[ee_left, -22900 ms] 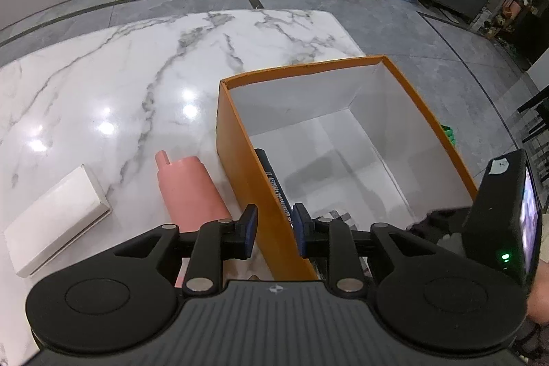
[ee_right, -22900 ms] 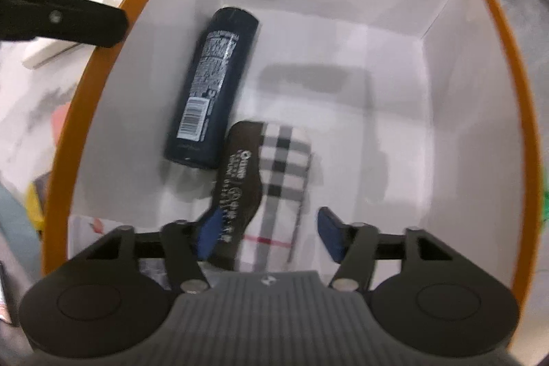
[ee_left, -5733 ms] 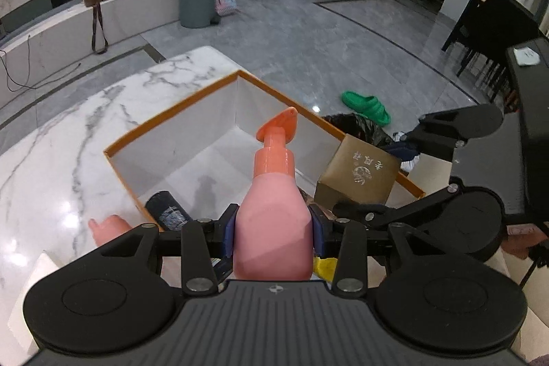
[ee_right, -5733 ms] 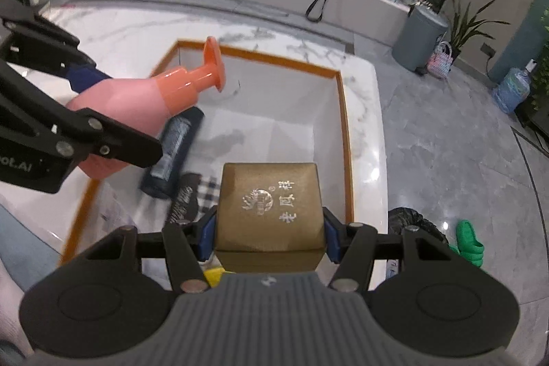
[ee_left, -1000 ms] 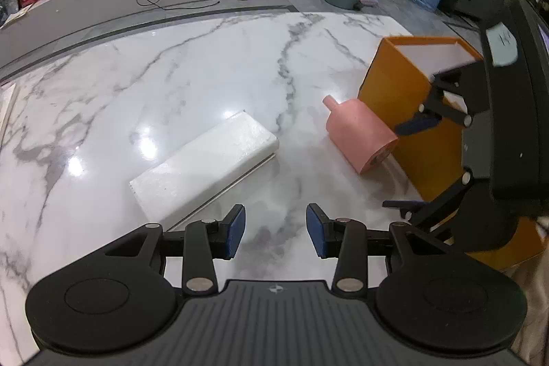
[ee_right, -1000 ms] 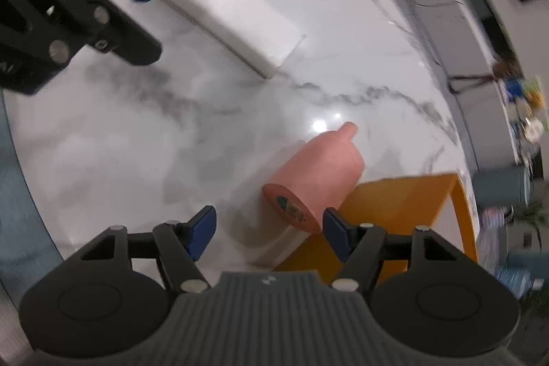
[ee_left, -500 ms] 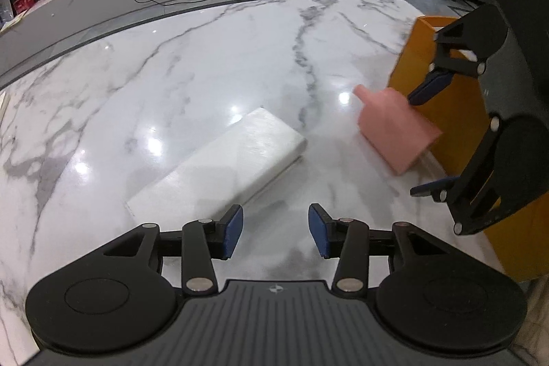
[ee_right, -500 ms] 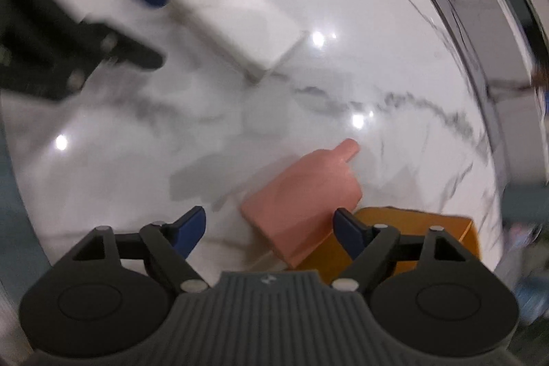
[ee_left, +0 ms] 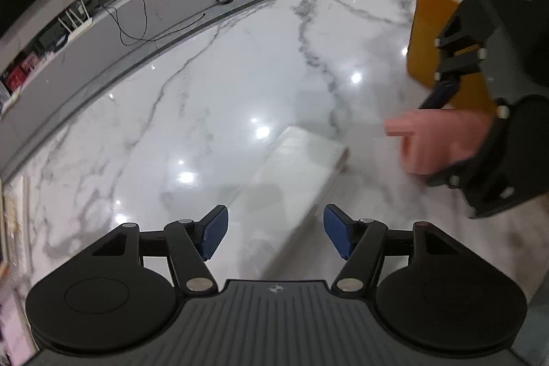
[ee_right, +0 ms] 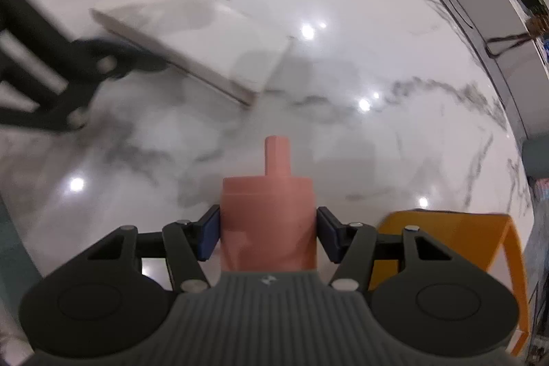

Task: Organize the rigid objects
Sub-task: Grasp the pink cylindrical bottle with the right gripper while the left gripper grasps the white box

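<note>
My right claw (ee_right: pixel 267 237) was clamped on the pink bottle (ee_right: pixel 267 215), neck pointing away, above the marble counter (ee_left: pixel 212 98) near the orange box (ee_right: pixel 446 242). My left claw (ee_left: pixel 274 234) hung open over the near end of the white box (ee_left: pixel 291 170).

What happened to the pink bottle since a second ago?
The right gripper closed around the pink bottle, which a second ago lay loose on the marble table beside the orange box. The left gripper moved in over the white box, jaws open. The white box stayed put.
</note>
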Tool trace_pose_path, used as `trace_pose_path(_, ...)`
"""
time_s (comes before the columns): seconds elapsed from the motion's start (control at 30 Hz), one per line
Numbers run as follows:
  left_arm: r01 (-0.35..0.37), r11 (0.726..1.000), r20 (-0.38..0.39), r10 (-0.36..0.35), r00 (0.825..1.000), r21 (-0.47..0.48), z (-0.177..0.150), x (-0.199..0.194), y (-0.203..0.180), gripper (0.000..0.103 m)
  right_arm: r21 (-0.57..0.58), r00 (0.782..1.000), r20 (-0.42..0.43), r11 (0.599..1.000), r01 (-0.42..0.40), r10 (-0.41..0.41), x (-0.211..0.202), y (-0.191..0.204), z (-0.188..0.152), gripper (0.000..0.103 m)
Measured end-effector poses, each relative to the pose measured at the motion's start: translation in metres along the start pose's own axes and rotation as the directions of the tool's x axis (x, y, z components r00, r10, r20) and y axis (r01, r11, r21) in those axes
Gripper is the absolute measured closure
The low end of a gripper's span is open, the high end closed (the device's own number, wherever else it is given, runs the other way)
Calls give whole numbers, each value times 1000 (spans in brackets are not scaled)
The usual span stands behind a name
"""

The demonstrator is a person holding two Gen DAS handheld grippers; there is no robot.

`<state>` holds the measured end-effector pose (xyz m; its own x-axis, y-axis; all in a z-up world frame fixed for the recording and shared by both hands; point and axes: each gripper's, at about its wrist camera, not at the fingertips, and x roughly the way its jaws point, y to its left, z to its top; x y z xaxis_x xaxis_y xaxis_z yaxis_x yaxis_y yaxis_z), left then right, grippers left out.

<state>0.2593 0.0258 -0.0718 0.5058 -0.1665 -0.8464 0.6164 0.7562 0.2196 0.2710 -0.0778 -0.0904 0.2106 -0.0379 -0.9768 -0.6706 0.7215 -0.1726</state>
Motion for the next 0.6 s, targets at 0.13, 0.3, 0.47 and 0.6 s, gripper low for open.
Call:
trace_pose_path(0.13,-11,999,-34,12,999,49,0,15,3,25,-1,1000,-18,1000,0,0,3,11,1,47)
trace_pose_path(0.3,8,998,-66,-4,998,64,0,28,4,21,16,1000,-9,1000,-12,12,3,8,-1,47)
trace_pose_path(0.47,-17,996,-65,22,998,85,-2,33,1,19,38,1000,10,999,-23,22,4,3,-7,48)
trace_pose_path(0.6,-29,999,-96,33,995,45,0,34,3,24,71,999,25,997,-27,26,2,3,-10,48)
